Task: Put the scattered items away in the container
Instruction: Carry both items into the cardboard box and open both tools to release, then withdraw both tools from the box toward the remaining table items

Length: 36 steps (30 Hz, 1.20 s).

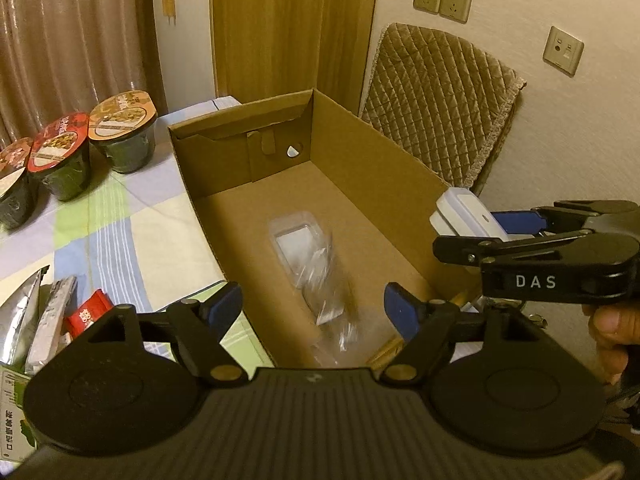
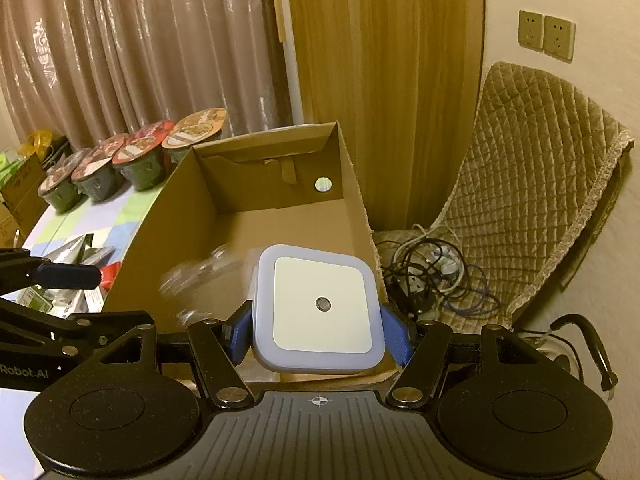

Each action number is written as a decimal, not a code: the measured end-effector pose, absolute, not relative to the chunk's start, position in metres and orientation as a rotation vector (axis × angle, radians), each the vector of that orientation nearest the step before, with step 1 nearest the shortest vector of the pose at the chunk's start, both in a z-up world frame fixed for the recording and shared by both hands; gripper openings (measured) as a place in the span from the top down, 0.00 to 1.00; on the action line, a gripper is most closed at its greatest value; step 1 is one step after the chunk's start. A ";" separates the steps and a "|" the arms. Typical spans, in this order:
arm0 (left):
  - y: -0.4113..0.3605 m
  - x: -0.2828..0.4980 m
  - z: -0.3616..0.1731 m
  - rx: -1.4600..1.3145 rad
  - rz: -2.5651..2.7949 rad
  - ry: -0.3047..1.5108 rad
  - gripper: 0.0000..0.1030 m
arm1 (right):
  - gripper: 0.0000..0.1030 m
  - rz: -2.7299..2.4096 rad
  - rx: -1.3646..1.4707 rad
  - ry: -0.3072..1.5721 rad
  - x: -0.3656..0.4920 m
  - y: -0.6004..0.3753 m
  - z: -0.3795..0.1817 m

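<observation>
Light [image 2: 320, 308], a square white plug-in unit with a sensor dot at its middle, sits clamped between the blue pads of the right gripper [image 2: 318, 330], held just above the near right wall of the box [image 2: 356, 216]. From there the open floor of the box lies forward and to the left, so the coming drop looks like a short move inward and down. Left gripper [image 1: 312, 308] hangs wide open and empty over the near end of the box, above a clear plastic wrapper [image 1: 316, 268] blurred on the floor, apparently just dropped. Packets [image 1: 48, 312] lie on the tabletop [image 1: 120, 216] at near left, closest to the left gripper. Farther left stand lidded cups [image 1: 122, 132].
</observation>
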<state>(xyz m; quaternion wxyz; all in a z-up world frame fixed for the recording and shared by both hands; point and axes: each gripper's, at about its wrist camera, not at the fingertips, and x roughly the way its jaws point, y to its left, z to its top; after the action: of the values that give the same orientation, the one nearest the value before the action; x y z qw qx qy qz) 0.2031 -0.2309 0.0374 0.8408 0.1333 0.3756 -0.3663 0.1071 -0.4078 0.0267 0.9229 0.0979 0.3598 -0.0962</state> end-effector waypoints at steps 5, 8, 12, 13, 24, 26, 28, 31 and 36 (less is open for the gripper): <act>-0.224 0.203 0.040 0.265 -0.766 0.789 0.28 | 0.34 -0.192 0.198 0.739 0.108 -0.407 0.026; -0.220 0.202 0.042 0.257 -0.762 0.785 0.28 | 0.34 -0.187 0.196 0.739 0.108 -0.404 0.026; -0.217 0.201 0.044 0.255 -0.758 0.782 0.27 | 0.34 -0.182 0.192 0.741 0.111 -0.400 0.026; -0.216 0.200 0.044 0.255 -0.757 0.780 0.27 | 0.34 -0.181 0.191 0.742 0.112 -0.399 0.026; -0.201 0.202 0.047 0.235 -0.740 0.771 0.25 | 0.34 -0.140 0.176 0.743 0.132 -0.388 0.026; -0.199 0.201 0.047 0.232 -0.736 0.771 0.25 | 0.34 -0.140 0.173 0.741 0.135 -0.386 0.026; -0.195 0.201 0.047 0.228 -0.732 0.771 0.25 | 0.34 -0.141 0.169 0.742 0.136 -0.385 0.027; -0.190 0.201 0.047 0.225 -0.725 0.772 0.25 | 0.34 -0.140 0.169 0.745 0.135 -0.384 0.027; -0.181 0.199 0.048 0.218 -0.713 0.775 0.25 | 0.34 -0.146 0.172 0.750 0.129 -0.382 0.028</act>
<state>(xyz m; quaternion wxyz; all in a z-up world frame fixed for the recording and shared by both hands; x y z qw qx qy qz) 0.1988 -0.1805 0.0478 0.8589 0.1041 0.3693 -0.3393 0.1291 -0.3823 0.0280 0.9244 0.0838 0.3653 -0.0712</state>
